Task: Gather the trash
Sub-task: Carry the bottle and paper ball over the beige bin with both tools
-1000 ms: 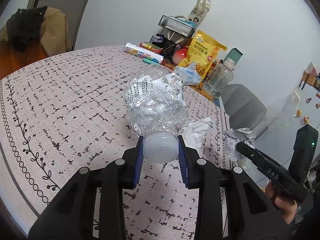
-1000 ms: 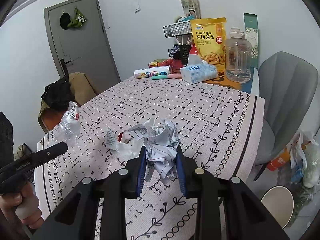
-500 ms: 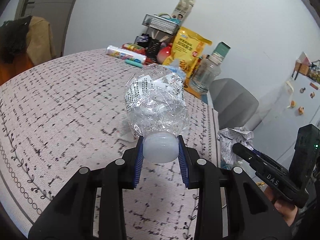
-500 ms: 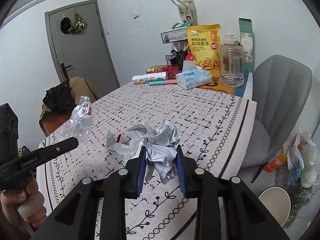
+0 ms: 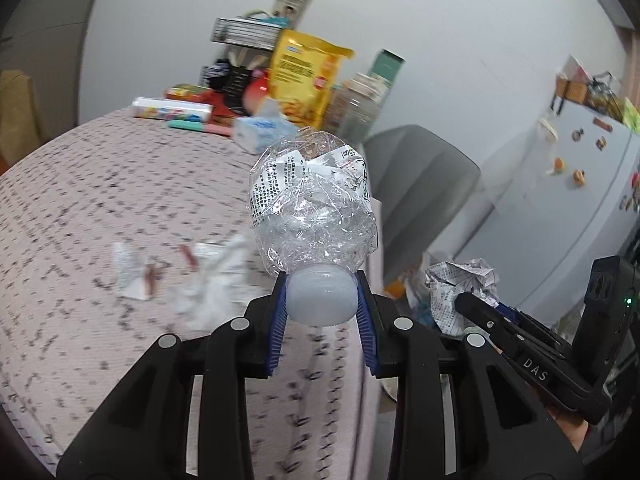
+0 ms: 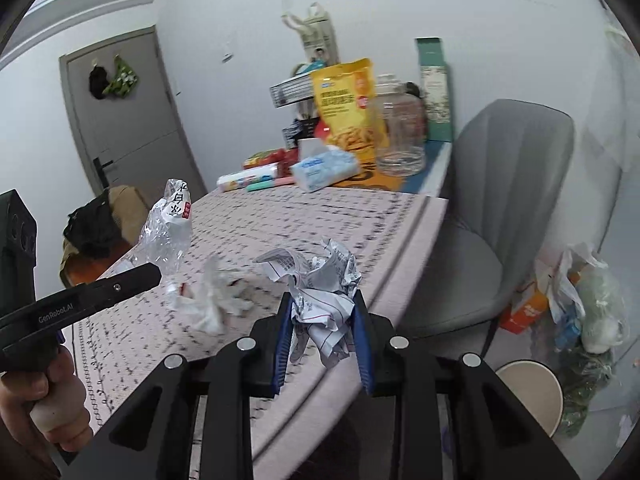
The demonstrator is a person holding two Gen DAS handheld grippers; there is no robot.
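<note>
My left gripper (image 5: 322, 300) is shut on the white cap end of a crushed clear plastic bottle (image 5: 312, 208), held above the table's right part. The bottle also shows in the right wrist view (image 6: 170, 228). My right gripper (image 6: 322, 320) is shut on a crumpled printed paper ball (image 6: 320, 284), held at the table's right edge; the ball also shows in the left wrist view (image 5: 460, 292). Crumpled white tissue and torn wrapper scraps (image 6: 212, 296) lie on the tablecloth, and they show in the left wrist view (image 5: 208, 272) too.
The round table (image 6: 312, 216) has a patterned pink cloth. At its far side stand a yellow snack bag (image 6: 348, 100), a tissue pack (image 6: 324, 164) and a clear jug (image 6: 400, 132). A grey chair (image 6: 500, 208), a white bin (image 6: 528, 392) and trash bags (image 6: 580, 300) are to the right.
Both grippers have moved right, toward the table's edge, chair and bin, each still holding its piece. The scraps on the cloth now lie left of the bottle.
</note>
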